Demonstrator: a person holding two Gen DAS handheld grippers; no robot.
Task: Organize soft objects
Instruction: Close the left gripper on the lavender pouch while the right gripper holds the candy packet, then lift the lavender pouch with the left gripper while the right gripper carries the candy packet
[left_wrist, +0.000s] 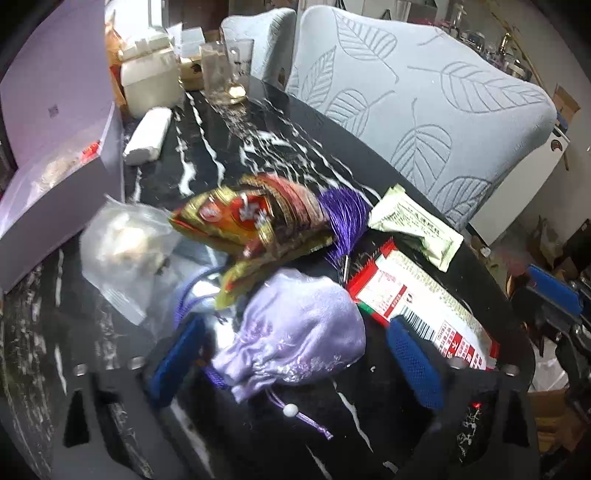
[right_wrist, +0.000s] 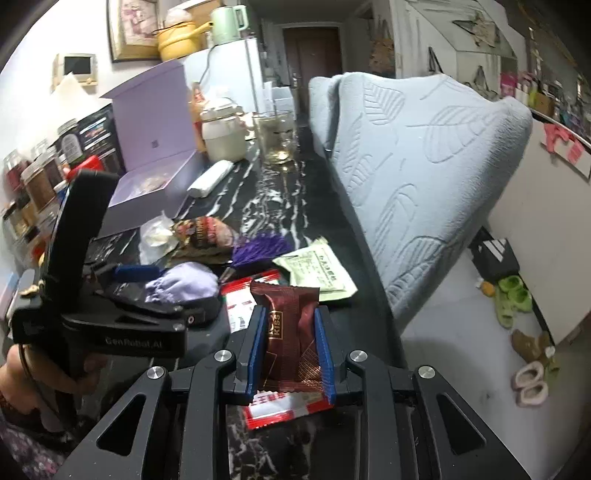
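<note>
**Pouch between left jaws, packet clamped in right**

Black marbled bench (left_wrist: 258, 147). Lilac satin pouch (left_wrist: 295, 332) lies on it between left gripper (left_wrist: 295, 354) jaws; pads wide, whether they touch it I can't tell. Right gripper (right_wrist: 291, 350) jaws narrow, clamping brown snack packet (right_wrist: 288, 325) upright, above bench near edge.

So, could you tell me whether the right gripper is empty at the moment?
No, the right gripper is shut on a brown snack packet, pinched between its blue pads.
</note>
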